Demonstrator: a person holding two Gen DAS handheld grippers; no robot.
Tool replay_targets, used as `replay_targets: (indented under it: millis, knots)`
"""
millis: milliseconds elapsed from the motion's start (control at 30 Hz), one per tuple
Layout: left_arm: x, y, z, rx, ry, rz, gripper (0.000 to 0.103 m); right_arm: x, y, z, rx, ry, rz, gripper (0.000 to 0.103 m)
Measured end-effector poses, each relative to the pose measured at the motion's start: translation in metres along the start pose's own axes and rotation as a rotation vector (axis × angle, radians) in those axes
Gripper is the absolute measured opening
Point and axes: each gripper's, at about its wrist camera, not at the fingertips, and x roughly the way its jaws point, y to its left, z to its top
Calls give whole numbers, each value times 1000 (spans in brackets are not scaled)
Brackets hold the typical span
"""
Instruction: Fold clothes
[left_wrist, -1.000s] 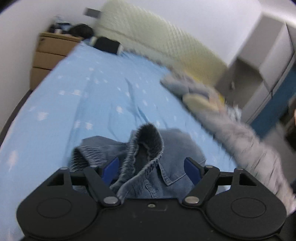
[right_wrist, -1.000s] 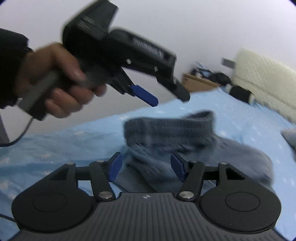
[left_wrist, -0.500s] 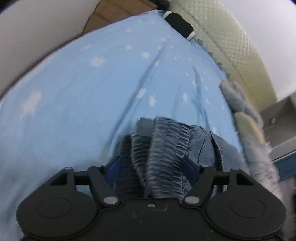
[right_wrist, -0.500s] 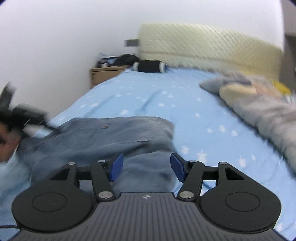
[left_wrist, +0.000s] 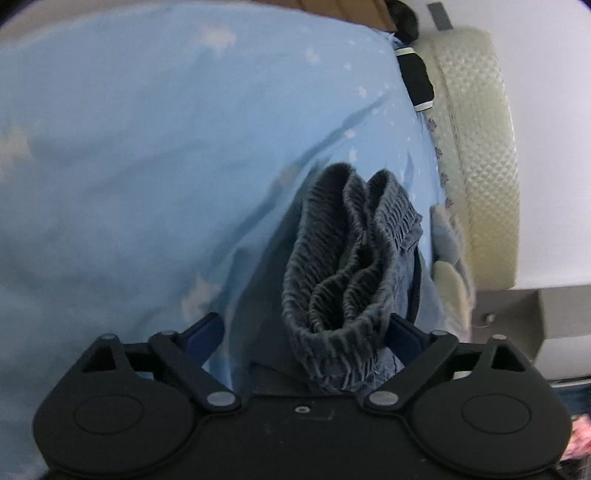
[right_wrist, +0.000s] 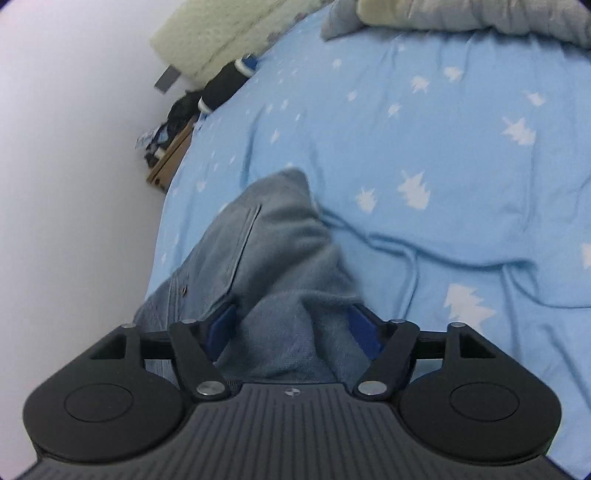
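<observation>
Right now both grippers are low over a bed (right_wrist: 461, 155) covered in a light blue sheet with white prints, and a pair of blue jeans (right_wrist: 273, 251) lies on it between them. The left gripper (left_wrist: 306, 328) has its jaws opening; the gathered elastic waistband (left_wrist: 343, 258) of the jeans sits bunched in the gap, resting against the blue pad (left_wrist: 404, 338) on the right side of the view, while the other pad (left_wrist: 205, 332) stands clear of the cloth, so nothing is clamped. The right gripper (right_wrist: 293, 328) is also opening its jaws. A fold of denim fills the space between its blue pads, and whether they press on it is hard to make out; the grip looks released. Beyond it the jeans stretch away along the bed's edge next to a white wall (right_wrist: 74, 203). A grey blanket (right_wrist: 461, 16) lies heaped at the far side, near a cream padded headboard (left_wrist: 484, 155).
</observation>
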Motion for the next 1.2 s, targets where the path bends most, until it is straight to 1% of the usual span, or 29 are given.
replay_targets:
  millis: [100, 167, 267, 300, 367, 400, 500, 600, 633, 667, 700, 733, 767, 800, 833, 867, 900, 933, 1000, 1033, 1133, 1167, 1200]
  knots:
    - [-13, -5, -5, 13, -25, -6, 91, 6, 1, -1, 33, 22, 20, 82]
    - [-19, -7, -8, 28, -31, -18, 91, 9, 3, 1, 27, 28, 20, 84]
    - [-14, -10, -18, 114, 1, -28, 89, 11, 2, 4, 19, 42, 18, 86]
    - [-12, -11, -22, 144, 12, -31, 89, 11, 0, 5, 39, 40, 28, 86]
    - [-2, -12, -26, 188, 49, -33, 89, 11, -4, 5, 81, 38, 48, 86]
    - [5, -11, -27, 193, 65, -40, 89, 11, -2, 5, 62, 41, 44, 86]
    - [17, -6, -22, 159, 85, -73, 92, 12, 2, 4, 11, 49, 31, 88]
    - [29, -3, -15, 94, 119, -115, 98, 21, 4, 6, -16, 72, 37, 93]
    - [33, -5, -14, 86, 132, -110, 97, 24, 4, 6, -15, 83, 34, 93]
    - [37, -8, -13, 81, 145, -104, 96, 27, 5, 7, -13, 95, 31, 91]
    - [38, -11, -13, 93, 152, -84, 91, 30, 5, 8, -11, 106, 28, 81]
    - [39, -14, -13, 106, 159, -64, 76, 27, 8, 8, -23, 105, 18, 69]
    - [41, -17, -13, 117, 164, -36, 66, 24, 11, 7, -36, 104, 7, 62]
    - [42, -20, -12, 121, 170, -20, 53, 22, 14, 7, -49, 102, -3, 50]
    - [39, -24, -13, 131, 168, -11, 43, 19, 17, 6, -62, 100, -14, 43]
    - [36, -27, -14, 141, 164, -2, 40, 15, 21, 5, -68, 92, -18, 40]
    - [30, -36, -15, 165, 155, 5, 34, 9, 29, 4, -86, 82, -23, 37]
    - [24, -45, -16, 189, 145, 12, 31, 3, 37, 3, -104, 72, -28, 34]
    - [9, -65, -18, 227, 124, 19, 29, -9, 57, 5, -149, 47, -27, 32]
    - [0, -75, -18, 233, 118, 8, 28, -17, 68, 6, -169, 33, -22, 31]
    - [-27, -105, -21, 248, 103, -30, 27, -45, 91, 17, -171, -4, -12, 31]
    - [-35, -114, -24, 249, 100, -42, 27, -55, 96, 22, -162, -13, -4, 31]
    - [-38, -131, -25, 246, 95, -51, 27, -65, 101, 27, -150, -18, 5, 31]
